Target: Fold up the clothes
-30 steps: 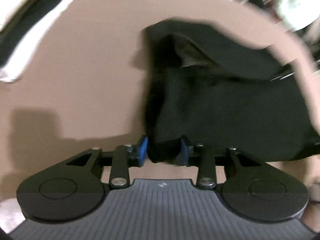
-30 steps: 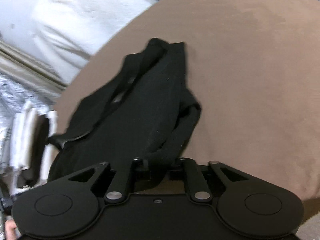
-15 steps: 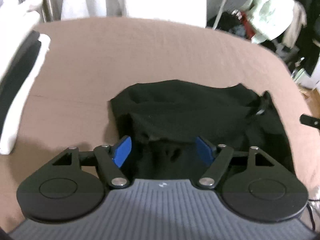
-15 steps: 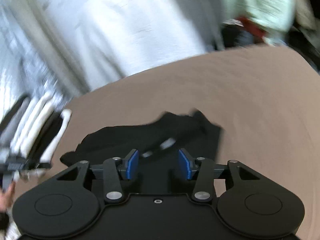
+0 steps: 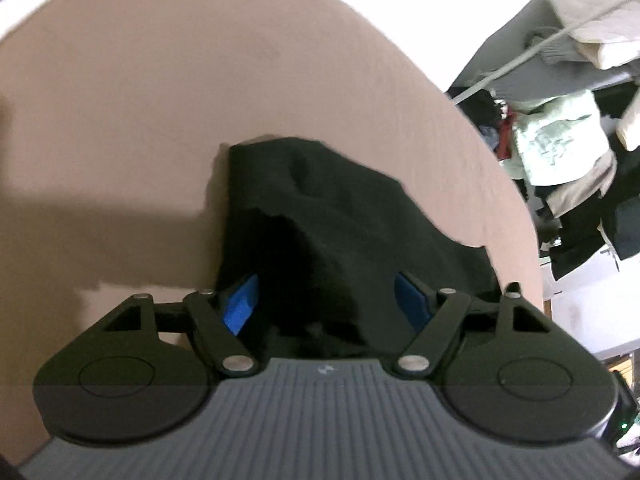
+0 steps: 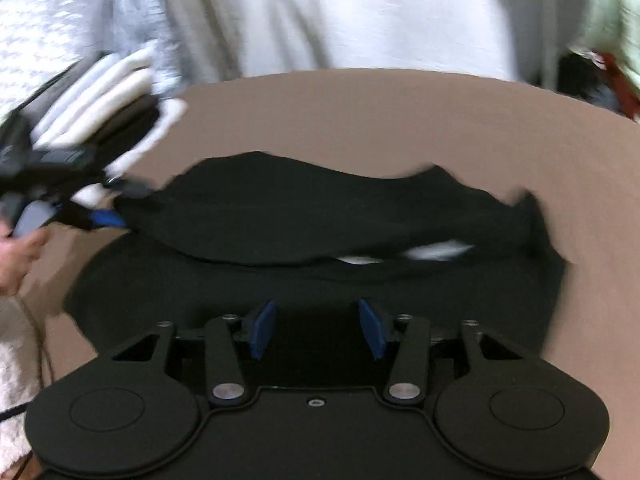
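A black garment [image 5: 344, 224] lies folded over on the brown surface [image 5: 160, 100]. My left gripper [image 5: 326, 300] is open, its blue pads wide apart over the garment's near edge, holding nothing. In the right wrist view the same garment [image 6: 320, 220] is spread wide, with a white label [image 6: 436, 250] showing at a fold. My right gripper [image 6: 318, 328] is open above the garment's near part. The left gripper also shows in the right wrist view [image 6: 106, 218] at the garment's left end, held by a hand.
A stack of folded white and dark clothes [image 6: 108, 92] sits at the far left of the brown surface [image 6: 480, 128]. White fabric [image 6: 360, 12] hangs behind it. Piles of clothes [image 5: 560, 140] lie beyond the surface's right edge.
Both grippers let go of the black garment and opened. The garment dropped onto the surface, folded over. Both grippers pulled back, and the views swung round.
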Demonstrator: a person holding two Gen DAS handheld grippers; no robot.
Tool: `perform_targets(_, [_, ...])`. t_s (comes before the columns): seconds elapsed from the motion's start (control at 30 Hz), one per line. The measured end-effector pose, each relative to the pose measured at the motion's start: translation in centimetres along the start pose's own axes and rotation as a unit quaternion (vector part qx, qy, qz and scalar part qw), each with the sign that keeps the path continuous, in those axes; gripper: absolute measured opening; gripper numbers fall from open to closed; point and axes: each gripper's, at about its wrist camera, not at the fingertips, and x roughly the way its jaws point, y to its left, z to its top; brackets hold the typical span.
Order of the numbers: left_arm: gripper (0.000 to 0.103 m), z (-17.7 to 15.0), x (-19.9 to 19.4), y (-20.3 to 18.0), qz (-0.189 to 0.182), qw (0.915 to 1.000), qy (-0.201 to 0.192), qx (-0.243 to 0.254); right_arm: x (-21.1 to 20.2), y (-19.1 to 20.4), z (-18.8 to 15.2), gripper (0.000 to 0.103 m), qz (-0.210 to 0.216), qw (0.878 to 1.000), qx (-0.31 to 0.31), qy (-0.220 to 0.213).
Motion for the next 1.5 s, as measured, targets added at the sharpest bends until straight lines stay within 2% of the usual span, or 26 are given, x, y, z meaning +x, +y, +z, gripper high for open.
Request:
perform_targets(0.07, [0.048, 0.0, -0.3, -0.1, 0.000, 0.9999, -0.009, 0.004, 2.1, 0.6, 0.0, 0.060, 0.000, 1.000, 0.004, 0.029])
perform_targets(0.1, [0.047, 0.0, -0.5, -0.2, -0.001, 0.9999, -0.014, 0.006, 2.6, 1.1, 0.1, 0.061, -0.007, 1.000, -0.006, 0.027])
perform_targets(0.2, [0.048, 0.0, -1.0, -0.3, -0.001, 0.9995, -0.028, 0.013, 3.4, 1.7, 1.0, 0.062, 0.002, 1.000, -0.020, 0.007])
perform_targets(0.27, [0.052, 0.2, -1.6, -0.6, -0.007, 0.9988, -0.044, 0.023, 4.5, 1.5, 2.3, 0.061, 0.005, 1.000, -0.015, -0.010])
perform_targets(0.33, [0.052, 0.5, -2.7, -0.9, -0.018, 0.9963, -0.078, 0.032, 5.7, 1.4, 3.7, 0.053, -0.003, 1.000, -0.018, -0.020])
perform_targets(0.37, [0.052, 0.5, -3.2, -0.9, -0.017, 0.9946, -0.099, 0.027, 6.0, 1.3, 4.3, 0.033, -0.004, 0.999, -0.021, -0.026])
perform_targets(0.4, [0.053, 0.3, -3.7, -1.0, -0.015, 0.9926, -0.117, 0.031, 6.1, 1.3, 4.8, 0.023, -0.004, 0.999, -0.023, -0.036])
perform_targets(0.43, [0.055, 0.2, -4.2, -1.4, -0.017, 0.9904, -0.128, 0.049, 6.0, 1.2, 5.3, 0.023, -0.003, 0.999, -0.023, -0.047])
perform_targets(0.47, [0.062, 0.2, -4.4, -1.8, -0.022, 0.9887, -0.131, 0.069, 6.0, 1.1, 5.8, 0.023, -0.003, 0.998, -0.024, -0.058])
perform_targets(0.53, [0.067, -0.2, -4.4, -2.6, -0.041, 0.9860, -0.118, 0.110, 5.4, 0.3, 6.7, 0.023, -0.004, 0.997, -0.009, -0.081])
perform_targets(0.63, [0.072, -1.4, -2.6, -4.8, -0.044, 0.9786, -0.069, 0.189, 4.3, -1.4, 7.1, 0.023, -0.009, 0.995, 0.011, -0.101])
perform_targets(0.7, [0.072, -2.6, -1.6, -6.2, -0.033, 0.9680, -0.041, 0.245, 3.2, -2.5, 6.9, 0.026, -0.021, 0.993, 0.023, -0.110])
perform_targets(0.77, [0.077, -4.3, -0.1, -7.5, 0.002, 0.9509, -0.031, 0.308, 1.6, -4.1, 6.8, 0.030, -0.029, 0.991, 0.050, -0.117])
perform_targets(0.83, [0.082, -5.8, 1.4, -8.9, 0.047, 0.9286, -0.027, 0.367, -0.6, -5.5, 6.4, 0.031, -0.042, 0.987, 0.076, -0.134])
perform_targets(0.9, [0.082, -6.6, 2.6, -9.5, 0.098, 0.9047, -0.029, 0.414, -3.3, -6.6, 5.8, 0.041, -0.050, 0.983, 0.092, -0.150])
perform_targets(0.97, [0.082, -6.5, 4.2, -9.5, 0.166, 0.8837, -0.048, 0.435, -5.9, -7.4, 5.0, 0.052, -0.059, 0.979, 0.107, -0.165])
perform_targets(1.03, [0.080, -5.0, 5.1, -9.1, 0.218, 0.8793, -0.083, 0.415, -7.8, -8.2, 4.3, 0.058, -0.062, 0.975, 0.120, -0.176])
perform_targets(1.13, [0.081, -2.0, 5.0, -8.1, 0.247, 0.8906, -0.130, 0.359, -8.6, -9.6, 3.7, 0.060, -0.081, 0.974, 0.123, -0.170])
perform_targets(1.2, [0.081, -0.3, 4.9, -7.5, 0.262, 0.8947, -0.158, 0.325, -7.7, -11.0, 3.7, 0.060, -0.094, 0.973, 0.138, -0.156])
perform_targets(1.3, [0.082, 0.9, 4.3, -5.8, 0.243, 0.9122, -0.164, 0.286, -5.3, -13.1, 3.6, 0.060, -0.084, 0.972, 0.180, -0.128])
perform_targets(1.33, [0.081, 1.0, 3.9, -5.2, 0.232, 0.9185, -0.168, 0.273, -4.7, -13.3, 3.4, 0.060, -0.096, 0.970, 0.188, -0.123])
perform_targets(1.4, [0.081, 1.6, 3.5, -4.1, 0.220, 0.9252, -0.175, 0.255, -3.9, -13.1, 2.6, 0.061, -0.140, 0.962, 0.201, -0.123])
perform_targets(1.5, [0.081, 2.7, 2.1, -2.9, 0.178, 0.9440, -0.173, 0.217, -3.8, -12.1, 1.9, 0.060, -0.142, 0.962, 0.194, -0.131])
